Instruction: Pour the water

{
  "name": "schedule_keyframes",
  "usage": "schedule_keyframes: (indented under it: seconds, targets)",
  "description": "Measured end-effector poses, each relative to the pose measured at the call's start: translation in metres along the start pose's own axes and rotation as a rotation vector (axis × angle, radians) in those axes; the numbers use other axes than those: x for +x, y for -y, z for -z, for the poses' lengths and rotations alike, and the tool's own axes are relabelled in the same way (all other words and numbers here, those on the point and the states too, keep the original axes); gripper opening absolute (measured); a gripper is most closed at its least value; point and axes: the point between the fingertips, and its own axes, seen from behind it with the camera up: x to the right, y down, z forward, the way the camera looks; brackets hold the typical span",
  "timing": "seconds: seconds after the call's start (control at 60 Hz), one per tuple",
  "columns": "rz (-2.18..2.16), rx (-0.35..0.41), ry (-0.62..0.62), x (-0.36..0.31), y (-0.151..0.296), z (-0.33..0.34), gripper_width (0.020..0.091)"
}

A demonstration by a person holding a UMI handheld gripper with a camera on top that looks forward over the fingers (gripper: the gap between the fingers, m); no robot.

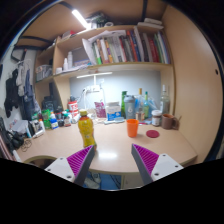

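Observation:
A yellow bottle (87,129) with an orange cap stands upright on the wooden desk (110,143), beyond my left finger. To its right, farther back, stands an orange cup (132,127). My gripper (112,165) hovers over the desk's near edge, well short of both. Its two purple pads (80,159) are wide apart and nothing is between them but bare desk top.
Several bottles and jars (55,117) crowd the back left of the desk, with more containers (132,104) at the back middle. A small red lid (153,133) lies right of the cup. Bookshelves (115,48) rise behind. A wooden side panel (196,85) bounds the right.

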Motion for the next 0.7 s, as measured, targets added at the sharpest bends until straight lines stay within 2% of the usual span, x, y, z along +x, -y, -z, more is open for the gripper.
schedule_keyframes:
  seconds: [0.15,0.3,0.517,0.6,0.7]
  targets:
    - [0.002,0.042,-0.002,-0.055,-0.010,-0.081,0.0824]
    - [0.019,0.038,-0.011,-0.088,-0.027,-0.152,0.0822]
    - [0.073,0.039,-0.037,-0.112,-0.025,-0.226,0.0809]
    - [0.124,0.010,-0.066,-0.108,-0.029,-0.242,0.0478]
    - [0.128,-0.007,-0.118,-0.103,-0.029,-0.247,0.0394]
